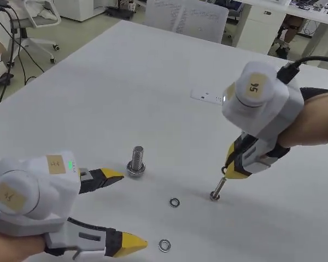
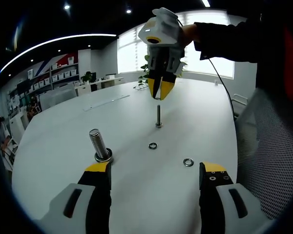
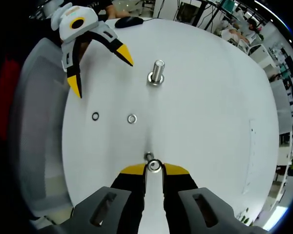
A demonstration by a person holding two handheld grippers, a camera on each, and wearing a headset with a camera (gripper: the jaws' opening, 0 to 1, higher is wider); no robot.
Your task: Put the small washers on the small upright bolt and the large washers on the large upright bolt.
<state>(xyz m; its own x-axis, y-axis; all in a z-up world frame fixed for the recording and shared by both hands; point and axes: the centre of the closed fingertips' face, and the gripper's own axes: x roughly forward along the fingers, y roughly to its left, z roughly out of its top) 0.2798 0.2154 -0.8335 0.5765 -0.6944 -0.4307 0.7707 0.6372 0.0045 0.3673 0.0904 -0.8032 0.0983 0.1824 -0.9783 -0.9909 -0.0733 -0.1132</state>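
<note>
Washers first. In the head view the mid washer [image 1: 174,202] lay flat on the table [image 1: 126,82] between the two bolts. The near washer [image 1: 164,245] lay flat just beside the lower tip of the left gripper [image 1: 132,208], whose jaws stood wide apart and empty. Large bolt [image 1: 136,160] was upright with a ring [image 1: 135,173] at its foot; washer or bolt head, could not tell. Small bolt [image 1: 216,189] was upright under the right gripper [image 1: 229,173], tips just above the bolt top. In the left gripper view its own jaws were spread, nothing between them. Large bolt [image 2: 99,143] was near, small bolt [image 2: 158,116] farther off, and the right gripper [image 2: 159,95] pointed down over it with a gap to the bolt top. Mid washer [image 2: 153,145] and near washer [image 2: 188,162] sat apart on the table. In the right gripper view the jaws were almost together, pinched on the held washer [image 3: 155,165], its hole showing. Small bolt [image 3: 149,156] top sat just beside the washer's rim, not through the hole. Large bolt [image 3: 157,72], both loose washers and the left gripper [image 3: 103,77] lay beyond. Risks, as judged: the hole looked off-centre from the bolt, so letting go now would likely land the washer on the bolt top and send it rolling. Pressing down misaligned could tip the slim bolt. The rim-only pinch could let the washer twist out.
</note>
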